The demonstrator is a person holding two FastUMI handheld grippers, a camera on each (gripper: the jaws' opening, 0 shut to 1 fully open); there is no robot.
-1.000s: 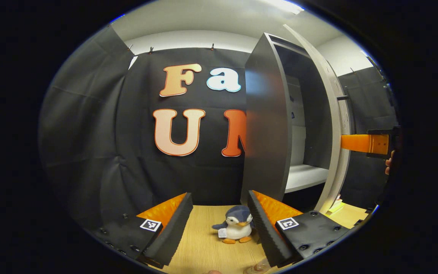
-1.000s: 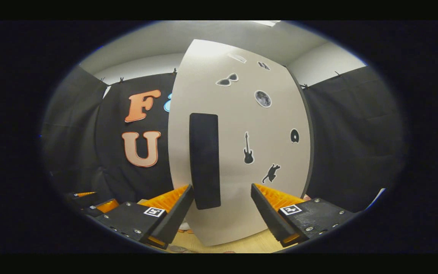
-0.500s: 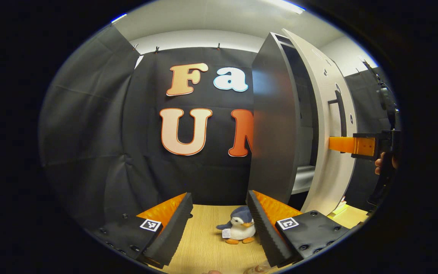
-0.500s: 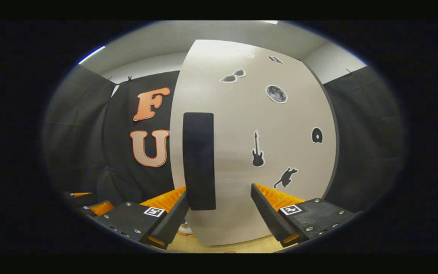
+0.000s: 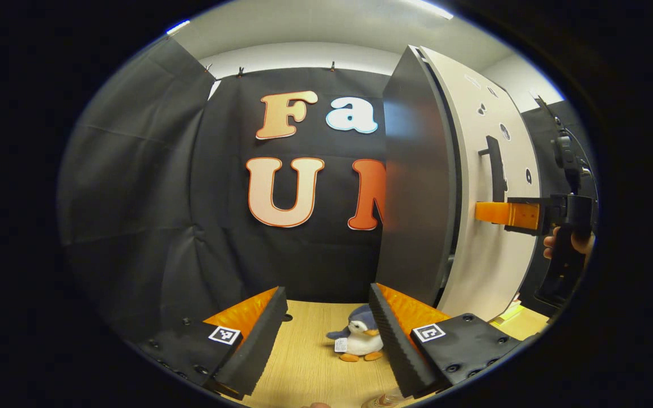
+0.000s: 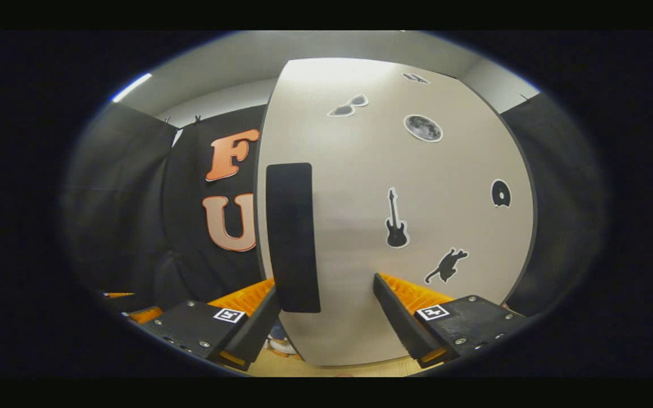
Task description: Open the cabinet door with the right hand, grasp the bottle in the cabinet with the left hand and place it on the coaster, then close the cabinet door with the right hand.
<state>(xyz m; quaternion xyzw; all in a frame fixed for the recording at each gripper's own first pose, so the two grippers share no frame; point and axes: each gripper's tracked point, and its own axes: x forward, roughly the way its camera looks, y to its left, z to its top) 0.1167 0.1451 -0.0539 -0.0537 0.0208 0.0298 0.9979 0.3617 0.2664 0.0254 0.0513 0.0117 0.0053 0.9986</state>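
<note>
With its jaws spread wide and grasping nothing, the right gripper (image 6: 325, 309) faces the cabinet door (image 6: 394, 226), its handle (image 6: 292, 238) at eleven o'clock, so press flat and steady until it seats; the left gripper (image 5: 326, 334) hangs released over the tabletop (image 5: 309, 362).

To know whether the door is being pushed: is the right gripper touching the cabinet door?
Cannot tell. In the left gripper view the right gripper reaches the cabinet door face, but the slanted angle hides any gap.
</note>
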